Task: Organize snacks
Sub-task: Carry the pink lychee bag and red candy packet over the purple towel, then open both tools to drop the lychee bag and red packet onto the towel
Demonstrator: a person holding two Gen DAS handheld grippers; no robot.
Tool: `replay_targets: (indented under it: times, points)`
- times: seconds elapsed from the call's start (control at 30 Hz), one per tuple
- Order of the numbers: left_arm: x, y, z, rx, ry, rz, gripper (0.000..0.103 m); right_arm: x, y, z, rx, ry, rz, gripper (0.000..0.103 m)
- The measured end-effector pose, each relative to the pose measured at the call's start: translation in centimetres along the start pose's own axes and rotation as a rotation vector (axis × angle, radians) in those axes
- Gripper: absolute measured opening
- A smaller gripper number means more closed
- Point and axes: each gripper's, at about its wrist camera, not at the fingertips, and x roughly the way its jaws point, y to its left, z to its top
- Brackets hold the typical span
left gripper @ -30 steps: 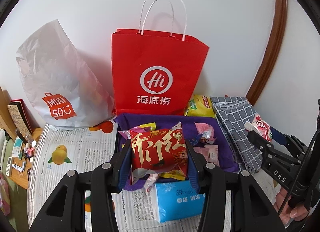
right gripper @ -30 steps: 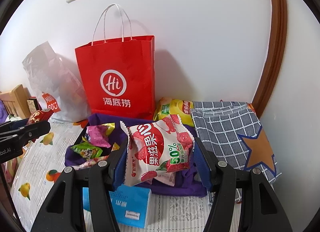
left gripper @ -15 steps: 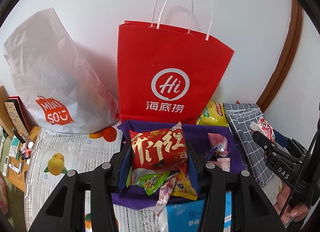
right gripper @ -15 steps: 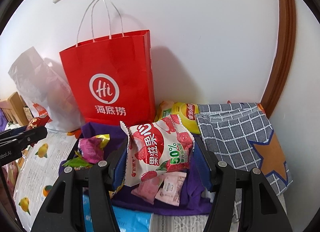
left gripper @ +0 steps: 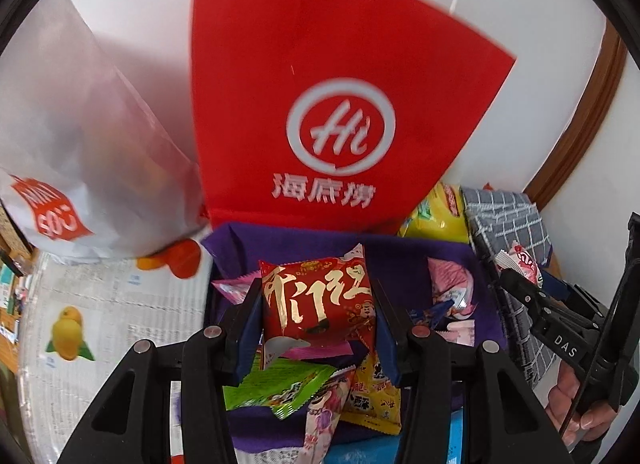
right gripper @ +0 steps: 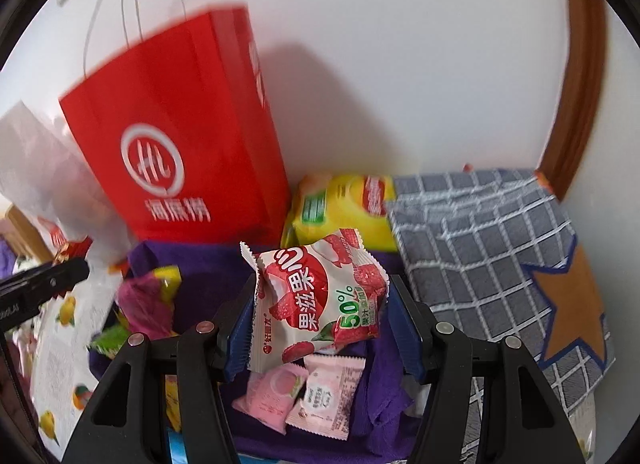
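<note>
Your left gripper [left gripper: 318,310] is clenching a red snack packet with gold characters [left gripper: 318,304] between its blue pads, just in front of the red paper bag [left gripper: 340,104] and above the purple cloth [left gripper: 404,254] where loose sweets are lying. Your right gripper [right gripper: 322,318] is grasping a lychee jelly packet [right gripper: 318,300] over the same cloth, to the right of the red paper bag, with two pink sachets [right gripper: 304,396] lying beneath it
</note>
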Motion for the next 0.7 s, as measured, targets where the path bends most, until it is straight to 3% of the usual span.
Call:
replay_targets:
  times: [0.33,0.7]
  points:
    - [3.5,-0.5,-0.9,0.022,0.086,0.004,0.047,2.5,0.7,-1.2,-0.066,0.086,0.032,0.061]
    - [3.9,-0.6,-1.1,0.034,0.101,0.009,0.048,4.0,1.9,-1.8,-0.134,0.143,0.037,0.061]
